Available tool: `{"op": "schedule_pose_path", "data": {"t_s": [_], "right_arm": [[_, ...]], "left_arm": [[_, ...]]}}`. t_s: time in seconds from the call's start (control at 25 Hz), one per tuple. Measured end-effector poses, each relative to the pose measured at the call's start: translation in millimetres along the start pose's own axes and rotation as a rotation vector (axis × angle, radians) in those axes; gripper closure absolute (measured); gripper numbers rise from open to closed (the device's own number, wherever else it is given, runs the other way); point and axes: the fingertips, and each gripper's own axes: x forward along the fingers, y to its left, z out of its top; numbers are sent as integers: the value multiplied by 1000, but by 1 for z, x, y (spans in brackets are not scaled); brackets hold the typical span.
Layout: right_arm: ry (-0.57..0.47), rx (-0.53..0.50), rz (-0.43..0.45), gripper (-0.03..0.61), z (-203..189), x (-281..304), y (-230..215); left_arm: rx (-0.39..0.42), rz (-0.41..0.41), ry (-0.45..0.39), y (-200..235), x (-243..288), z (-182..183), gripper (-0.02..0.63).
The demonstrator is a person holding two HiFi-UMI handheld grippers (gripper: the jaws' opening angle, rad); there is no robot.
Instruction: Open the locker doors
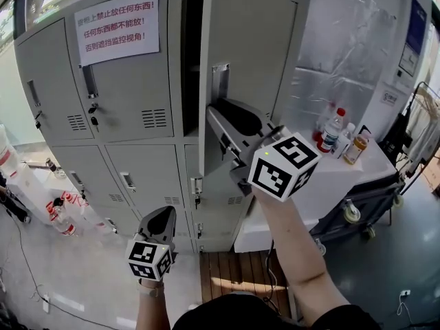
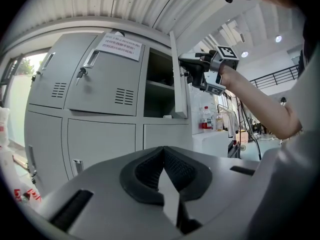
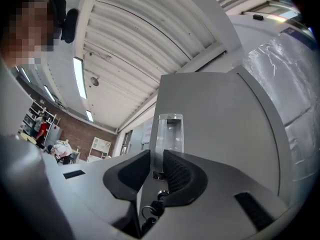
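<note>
Risk: the pinch of the right gripper point(image 1: 218, 115) on the free edge of the open grey metal locker door point(image 1: 254, 40) is thin. A pull off the hinge arc could let it slip and leave the door swinging loose. The small bunch of metal keys point(image 3: 150, 211) hanging in the lock sits right under the jaws and could snag in the black ribbed pads point(image 3: 177, 171). Pushed too wide, the door probably heads toward the white table point(image 1: 330, 177) on the right, where clear plastic bottles point(image 1: 331, 130) stand.

Claws, near to far. The left gripper point(image 1: 160, 220) is low and close to the body, with its jaws together. It has nothing between them and touches nothing. The right gripper is higher and further out, its jaws almost closed and clamped on the door edge just below the recessed silver handle point(image 3: 169, 134). The edge runs between the pads. How fully both pads bear on it is hard to judge through the wide lens, but it looks like a firm hold.

The door belongs to the top right compartment of the grey steel locker cabinet point(image 1: 137, 157) and stands swung well out, with a dark interior behind it. All other doors are closed. A white paper notice with red print point(image 1: 117, 27) is taped on the top middle door.
</note>
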Motion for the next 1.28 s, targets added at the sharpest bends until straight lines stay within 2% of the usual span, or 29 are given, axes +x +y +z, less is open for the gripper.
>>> {"op": "schedule_pose_path", "data": {"t_s": [0.56, 0.84, 1.0, 1.28], "right_arm": [[-18, 72, 165, 474, 24, -72, 3], [-28, 40, 119, 489, 31, -105, -6], [-30, 20, 108, 425, 34, -120, -8], [10, -33, 91, 381, 30, -130, -10]], "left_arm": [[4, -31, -2, -63, 12, 10, 596], [13, -73, 0, -93, 21, 12, 596], [16, -95, 5, -105, 27, 12, 597], [15, -124, 13, -120, 40, 8, 597]]}}
